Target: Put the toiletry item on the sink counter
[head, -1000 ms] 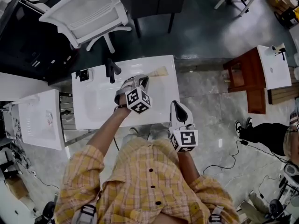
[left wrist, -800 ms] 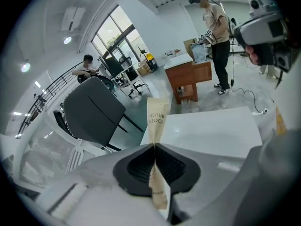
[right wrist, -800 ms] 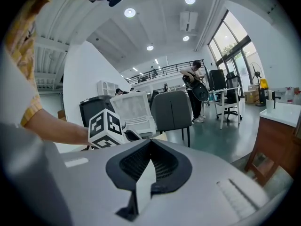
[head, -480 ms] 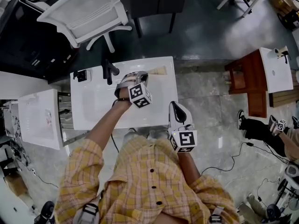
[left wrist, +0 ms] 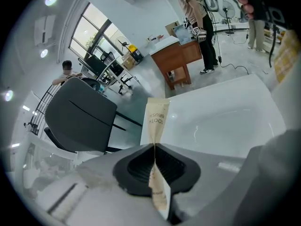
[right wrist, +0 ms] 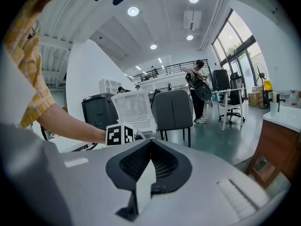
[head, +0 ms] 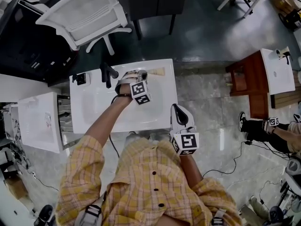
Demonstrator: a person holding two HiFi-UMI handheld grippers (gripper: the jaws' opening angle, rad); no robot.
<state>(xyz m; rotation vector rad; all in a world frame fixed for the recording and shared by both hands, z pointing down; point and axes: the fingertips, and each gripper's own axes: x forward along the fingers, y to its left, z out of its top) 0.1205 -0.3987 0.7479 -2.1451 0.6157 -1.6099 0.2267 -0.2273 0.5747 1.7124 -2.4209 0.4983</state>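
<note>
While left gripper (left wrist: 154, 146) pinches packet (left wrist: 157, 118), right gripper (right wrist: 149, 144) closed

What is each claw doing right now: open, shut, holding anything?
Left claw: shut on the toothbrush packet.
Right claw: shut, nothing between its jaws.
</note>
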